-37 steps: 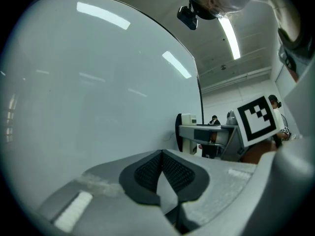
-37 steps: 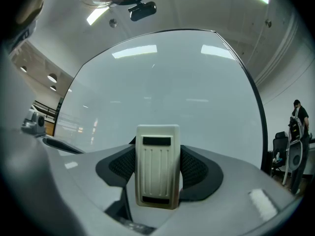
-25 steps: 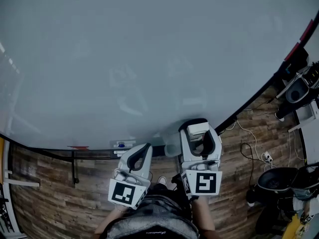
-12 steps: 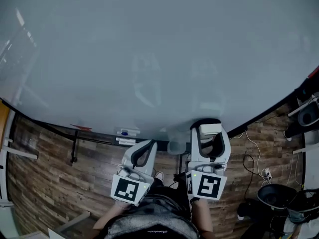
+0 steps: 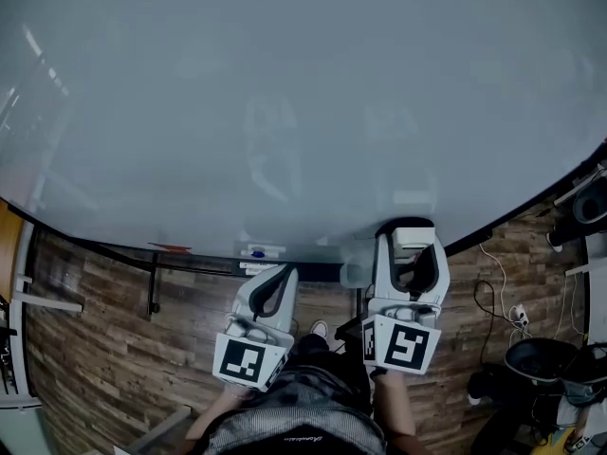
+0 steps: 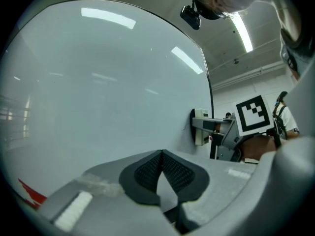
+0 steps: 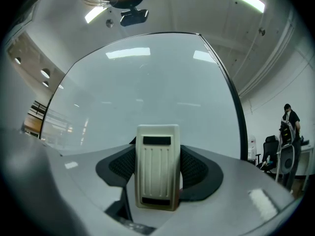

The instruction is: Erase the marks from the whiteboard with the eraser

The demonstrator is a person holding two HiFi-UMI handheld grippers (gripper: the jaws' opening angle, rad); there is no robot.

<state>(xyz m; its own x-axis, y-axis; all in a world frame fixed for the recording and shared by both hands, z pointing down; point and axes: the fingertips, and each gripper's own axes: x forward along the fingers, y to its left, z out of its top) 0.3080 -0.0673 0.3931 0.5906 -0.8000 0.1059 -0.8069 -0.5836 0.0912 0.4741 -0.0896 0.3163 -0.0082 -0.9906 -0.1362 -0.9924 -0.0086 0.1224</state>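
The whiteboard [image 5: 285, 102] fills most of the head view, and I see no marks on it. My right gripper [image 5: 412, 246] is shut on the white eraser [image 5: 413, 235], held against the board near its lower edge. In the right gripper view the ribbed eraser [image 7: 157, 173] stands upright between the black pads of that gripper [image 7: 157, 168], with the whiteboard [image 7: 147, 82] behind it. My left gripper [image 5: 270, 290] hangs shut and empty below the board. In the left gripper view its tips [image 6: 161, 157] meet in front of the whiteboard [image 6: 98, 82], and the eraser [image 6: 199, 127] touches the board to the right.
A ledge under the board carries a red item [image 5: 169, 247] and a blue-capped marker [image 5: 258, 253]. Wooden flooring [image 5: 95, 349] lies below. Cables [image 5: 507, 301] and dark chairs [image 5: 536, 358] stand at the right. A person [image 7: 288, 119] stands far off in the right gripper view.
My right gripper has slid to the right along the board's lower part with the eraser in it. The left gripper has stayed shut below the board.
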